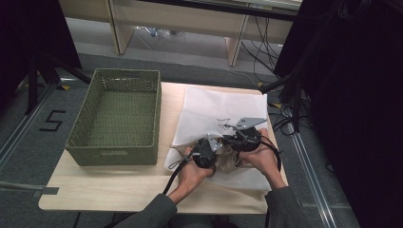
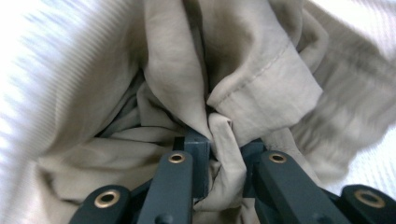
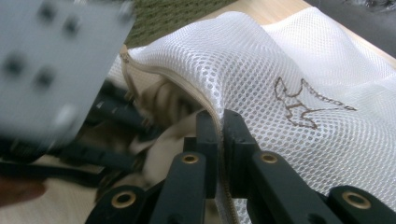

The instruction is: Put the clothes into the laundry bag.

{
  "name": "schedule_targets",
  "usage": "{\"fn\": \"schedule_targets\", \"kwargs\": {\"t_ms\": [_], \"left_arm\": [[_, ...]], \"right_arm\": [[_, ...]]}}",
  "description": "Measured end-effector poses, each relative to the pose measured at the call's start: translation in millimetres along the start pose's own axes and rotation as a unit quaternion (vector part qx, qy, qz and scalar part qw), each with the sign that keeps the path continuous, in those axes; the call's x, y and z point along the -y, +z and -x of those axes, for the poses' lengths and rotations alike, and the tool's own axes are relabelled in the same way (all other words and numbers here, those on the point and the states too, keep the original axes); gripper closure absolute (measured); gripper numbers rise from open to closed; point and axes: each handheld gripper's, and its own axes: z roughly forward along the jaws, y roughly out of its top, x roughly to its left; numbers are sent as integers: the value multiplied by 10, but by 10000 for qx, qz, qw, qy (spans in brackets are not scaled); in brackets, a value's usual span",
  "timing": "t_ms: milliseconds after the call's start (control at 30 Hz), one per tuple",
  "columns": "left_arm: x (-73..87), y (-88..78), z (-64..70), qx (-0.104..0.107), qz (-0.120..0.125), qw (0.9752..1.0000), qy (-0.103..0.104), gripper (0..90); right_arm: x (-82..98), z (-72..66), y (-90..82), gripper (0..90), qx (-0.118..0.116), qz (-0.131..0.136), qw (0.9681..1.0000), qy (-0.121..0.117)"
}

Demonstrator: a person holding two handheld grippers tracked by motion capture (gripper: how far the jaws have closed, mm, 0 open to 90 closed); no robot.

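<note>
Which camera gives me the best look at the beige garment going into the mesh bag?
The left gripper view: the beige garment is close up, its hem and folds sharp, pinched in the left claw. The right gripper view shows a blurred part behind the mesh bag's zipper edge. The high view shows a small patch between the hands.

Basket blocks table's left half; bare strip along near table edge passable.

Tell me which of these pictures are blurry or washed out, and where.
Left gripper view: the white mesh bag at the left is streaked and overexposed, while the beige cloth is sharp. Right gripper view: the grey plate up close is blurred, the mesh crisp. High view: evenly lit on the table, dark at both sides.
</note>
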Motion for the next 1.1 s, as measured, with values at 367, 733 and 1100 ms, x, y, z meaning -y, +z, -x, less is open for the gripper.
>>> {"fn": "schedule_targets", "kwargs": {"t_ms": [367, 733, 1100], "left_arm": [[138, -27, -46, 464, -281, 9981, -279, 434], [406, -203, -71, 501, -689, 9963, -102, 236], [308, 139, 35, 769, -461, 9957, -227, 781]], "right_arm": [[67, 64, 21, 872, 5, -49, 10000, 29], [62, 56, 33, 871, 36, -66, 10000, 19], [67, 61, 22, 871, 47, -58, 10000, 4]]}}
